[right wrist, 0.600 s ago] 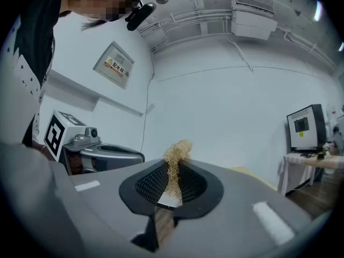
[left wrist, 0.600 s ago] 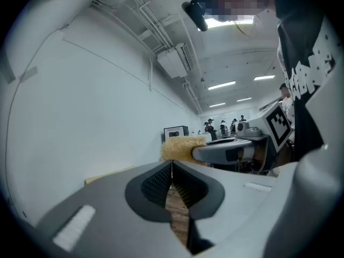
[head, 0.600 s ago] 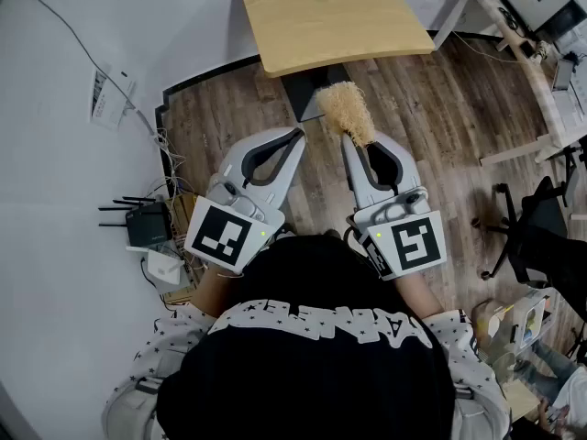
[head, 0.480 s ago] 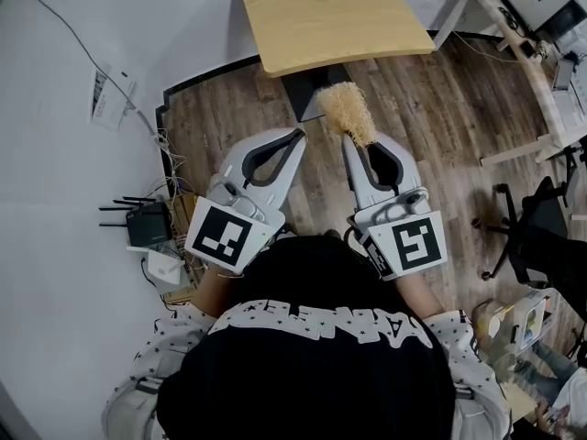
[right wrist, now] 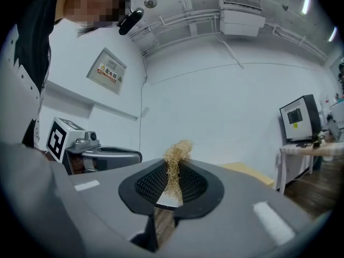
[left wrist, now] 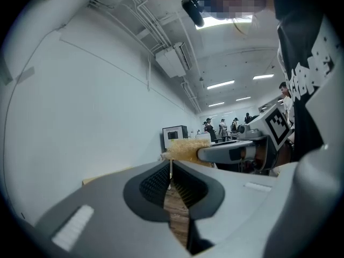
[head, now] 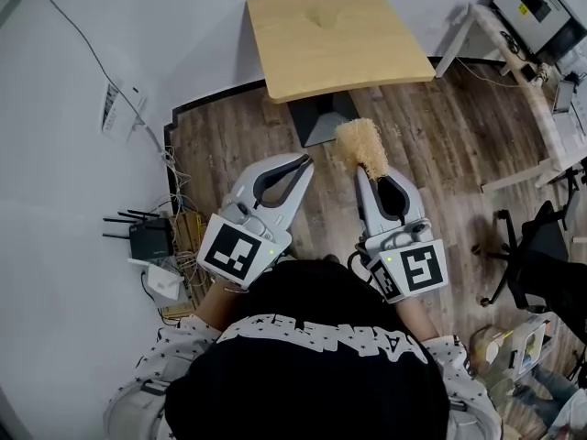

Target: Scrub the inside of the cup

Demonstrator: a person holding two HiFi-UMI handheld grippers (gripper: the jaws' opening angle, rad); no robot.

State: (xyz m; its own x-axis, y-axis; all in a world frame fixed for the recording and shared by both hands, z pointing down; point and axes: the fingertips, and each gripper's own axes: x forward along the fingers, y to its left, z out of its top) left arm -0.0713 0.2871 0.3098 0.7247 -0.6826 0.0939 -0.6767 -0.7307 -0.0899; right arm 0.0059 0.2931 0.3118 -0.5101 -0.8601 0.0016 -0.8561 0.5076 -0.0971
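Head view: my left gripper [head: 305,161] pointed level, its jaws pressed together on nothing. My right gripper [head: 363,174] clamped a tan fibrous scrubber [head: 359,143] that jutted past its tips.

Left gripper view: my 2 pads [left wrist: 153,185] met, with the scrubber beyond them to the right.

Right gripper view: fibres sat pinched between the pads.

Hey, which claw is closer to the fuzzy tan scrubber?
Right. The right claw grips the scrubber at its base; the left claw, shut and empty, sits apart to its left.

The left claw [head: 307,161] and right claw [head: 361,176], with its fibre scrubber [head: 359,143], have drawn back from the table [head: 339,35].
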